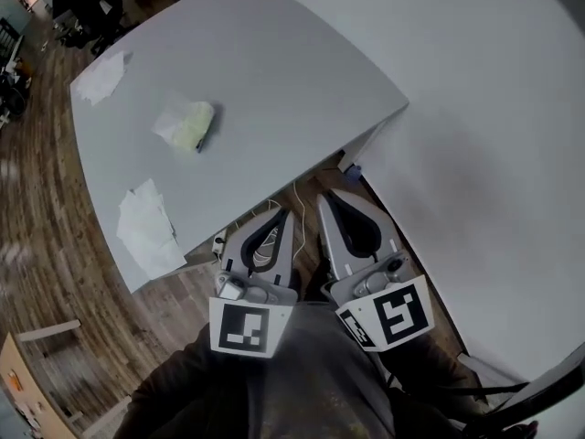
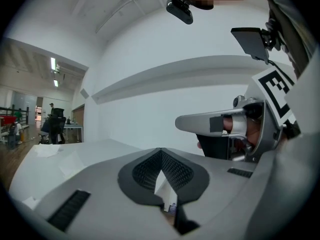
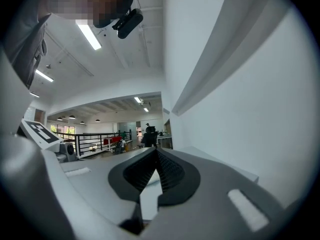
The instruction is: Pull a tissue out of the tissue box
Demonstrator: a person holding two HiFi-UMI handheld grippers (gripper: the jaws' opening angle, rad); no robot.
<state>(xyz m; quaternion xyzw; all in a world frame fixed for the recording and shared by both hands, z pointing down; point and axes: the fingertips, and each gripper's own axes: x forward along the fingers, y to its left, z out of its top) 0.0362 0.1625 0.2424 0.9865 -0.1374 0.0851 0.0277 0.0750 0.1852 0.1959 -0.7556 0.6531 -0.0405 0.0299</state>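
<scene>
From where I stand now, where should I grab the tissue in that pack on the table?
Pinch the white crumpled tuft at the left end of the yellow-green tissue pack in the head view, coming from above. It seems to bulge up clear of the grey table, so jaws can close around it alone.
</scene>
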